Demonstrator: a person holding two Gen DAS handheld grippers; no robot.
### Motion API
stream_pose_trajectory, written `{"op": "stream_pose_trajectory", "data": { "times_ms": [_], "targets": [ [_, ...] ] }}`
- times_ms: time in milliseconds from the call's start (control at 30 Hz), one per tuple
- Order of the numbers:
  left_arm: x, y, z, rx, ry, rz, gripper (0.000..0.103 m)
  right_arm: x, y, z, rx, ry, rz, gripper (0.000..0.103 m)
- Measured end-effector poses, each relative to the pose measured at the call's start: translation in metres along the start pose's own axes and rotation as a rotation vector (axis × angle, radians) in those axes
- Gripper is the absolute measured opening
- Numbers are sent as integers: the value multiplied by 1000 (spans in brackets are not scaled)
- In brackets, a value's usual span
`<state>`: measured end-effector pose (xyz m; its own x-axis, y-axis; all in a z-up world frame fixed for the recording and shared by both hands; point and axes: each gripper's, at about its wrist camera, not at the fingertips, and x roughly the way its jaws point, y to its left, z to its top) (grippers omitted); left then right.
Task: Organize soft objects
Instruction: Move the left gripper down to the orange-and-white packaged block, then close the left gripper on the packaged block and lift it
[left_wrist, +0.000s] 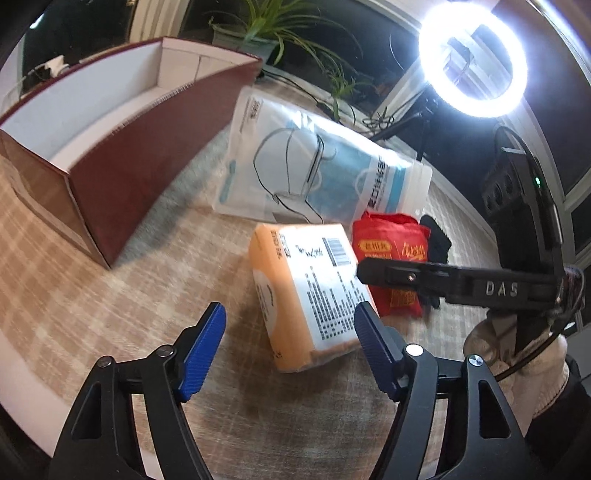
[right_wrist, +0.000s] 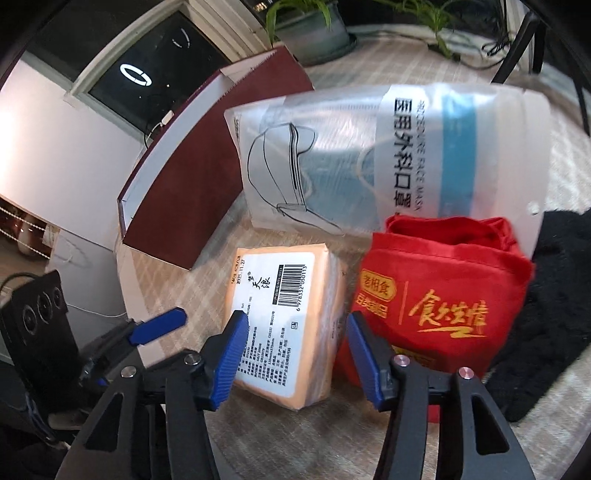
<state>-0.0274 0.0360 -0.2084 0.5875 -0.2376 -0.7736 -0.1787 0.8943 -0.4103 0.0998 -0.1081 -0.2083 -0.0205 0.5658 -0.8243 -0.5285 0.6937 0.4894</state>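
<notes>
We see 4 soft things lying together on the checked tablecloth (left_wrist: 110, 295): an orange tissue pack (left_wrist: 310, 295) with a white printed label and barcode, a red folded cloth bag (right_wrist: 443, 295) with gold lettering just beside it, a clear packet of face masks (left_wrist: 314, 170) behind both, and a black knitted item (right_wrist: 554, 314) at the red bag's far side, partly under the mask packet's corner. A dark red open box (left_wrist: 147, 155) with a white inside stands to the left of the group, close to the mask packet; nothing shows inside the part we can see.

Our left gripper (left_wrist: 291, 332) hangs tilted down over the near end of the tissue pack. Its 2 blue pads stand wide apart, 1 over bare cloth and 1 at the pack's near corner, and they press on nothing.

Our right gripper (right_wrist: 295, 350) also points down at the tissue pack, with its jaws at a middling gap. The pack's near end lies between the 2 blue pads; whether the left pad touches the label we cannot tell, and the right pad stands at the seam between pack and red bag. In the left wrist view the right gripper reaches in from the right, over the red bag, held by a gloved hand (left_wrist: 517, 369).

A lit ring light (left_wrist: 472, 62) and potted plants (left_wrist: 280, 33) stand behind the table.
</notes>
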Motion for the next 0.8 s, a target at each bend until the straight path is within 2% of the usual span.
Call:
{"op": "stream_pose_trajectory", "data": {
  "times_ms": [133,367,433,567,633,800],
  "targets": [
    [10,1,-2,-2,29,-21,63,8,2,0,9,41,15,51],
    [22,9,-5,-26,79,-57,62,24,7,0,27,81,3,49],
    [26,10,-6,-26,93,-62,56,29,9,-1,30,91,-5,49],
    [32,12,-8,-26,115,-89,52,33,11,-3,35,89,-16,48],
    [34,11,-9,-21,118,-102,45,32,10,-3,46,85,-16,46],
    [34,6,-7,14,129,-118,44,32,10,-4,73,72,-27,46]
  ]
}}
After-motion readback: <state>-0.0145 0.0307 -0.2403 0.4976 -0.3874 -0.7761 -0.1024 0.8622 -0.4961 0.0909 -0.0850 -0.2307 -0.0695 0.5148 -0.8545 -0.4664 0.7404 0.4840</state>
